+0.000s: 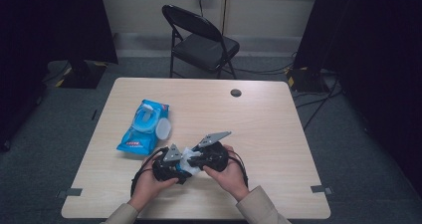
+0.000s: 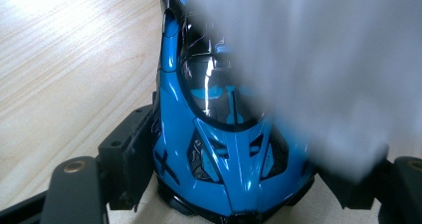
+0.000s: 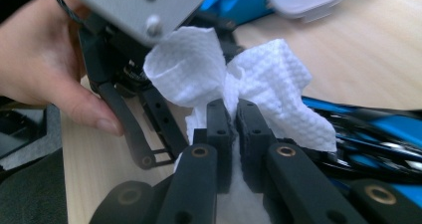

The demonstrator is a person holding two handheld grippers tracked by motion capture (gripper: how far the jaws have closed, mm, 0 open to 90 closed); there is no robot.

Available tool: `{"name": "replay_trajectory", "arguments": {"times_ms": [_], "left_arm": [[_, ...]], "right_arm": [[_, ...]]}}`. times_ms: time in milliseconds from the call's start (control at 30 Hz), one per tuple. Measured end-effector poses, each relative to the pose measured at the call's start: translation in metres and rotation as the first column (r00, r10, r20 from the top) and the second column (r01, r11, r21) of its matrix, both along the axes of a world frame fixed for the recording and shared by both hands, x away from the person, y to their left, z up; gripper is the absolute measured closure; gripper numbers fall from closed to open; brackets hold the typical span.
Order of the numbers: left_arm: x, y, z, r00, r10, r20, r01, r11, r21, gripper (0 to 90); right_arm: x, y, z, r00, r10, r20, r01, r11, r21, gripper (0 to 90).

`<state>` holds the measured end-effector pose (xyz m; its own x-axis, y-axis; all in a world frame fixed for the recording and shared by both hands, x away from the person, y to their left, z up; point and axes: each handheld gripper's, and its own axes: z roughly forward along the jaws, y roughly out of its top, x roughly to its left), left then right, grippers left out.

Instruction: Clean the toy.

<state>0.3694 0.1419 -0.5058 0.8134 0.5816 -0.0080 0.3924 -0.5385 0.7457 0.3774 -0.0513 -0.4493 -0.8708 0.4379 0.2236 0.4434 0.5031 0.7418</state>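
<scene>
Left gripper view: left tool (image 2: 234,184) clamps blue toy car (image 2: 219,149) lengthwise, nose toward camera.

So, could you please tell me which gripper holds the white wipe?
The right gripper, jaws pinched on the white wipe; the left gripper holds a blue toy car.

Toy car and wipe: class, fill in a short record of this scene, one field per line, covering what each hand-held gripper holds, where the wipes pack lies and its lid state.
left hand-held gripper: jaws wide, closed on the blue toy car
right hand-held gripper: shut on a white wipe
wipe position: bunched against the car, between the two grippers
wipes pack: blue, flat on the table, beyond and left of the hands
pack lid: flipped open
background: black folding chair behind the table
</scene>
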Motion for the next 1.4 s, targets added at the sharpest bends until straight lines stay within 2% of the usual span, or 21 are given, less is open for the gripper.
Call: {"name": "replay_trajectory", "arguments": {"times_ms": [133,333,500,633,867,933,1400], "left_arm": [[0.0,0.0,0.0,1.0,-0.002,-0.001,0.002,1.0,0.003,24.0],[0.0,0.0,0.0,1.0,-0.002,0.0,0.002,1.0,0.004,24.0],[0.0,0.0,0.0,1.0,-0.001,0.001,0.001,1.0,0.002,24.0],[0.0,0.0,0.0,1.0,-0.002,0.001,0.002,1.0,0.003,24.5],[-0.001,0.0,0.0,1.0,0.007,0.001,-0.007,1.0,-0.002,25.0],[-0.001,0.0,0.0,1.0,0.006,-0.002,-0.006,1.0,0.0,25.0],[-0.001,0.0,0.0,0.9999,0.009,-0.005,-0.009,0.9999,-0.005,25.0]], "right_arm": [[0.0,0.01,-0.014,1.0,0.005,0.0,-0.005,0.9997,-0.025,86.2],[0.005,0.007,-0.025,0.9997,0.016,-0.02,-0.015,0.9999,0.005,86.2],[0.008,0.012,-0.026,0.999,0.043,-0.01,-0.043,0.9989,-0.02,86.3],[0.009,0.014,-0.03,0.9995,0.029,-0.016,-0.029,0.9991,-0.03,86.4],[0.006,0.016,-0.027,0.9996,0.014,0.023,-0.012,0.9977,-0.067,86.4],[0.006,0.014,-0.026,0.9992,0.007,0.04,-0.004,0.997,-0.078,86.4],[0.013,-0.01,-0.025,0.9992,-0.029,0.029,0.031,0.9965,-0.078,86.4]]}}
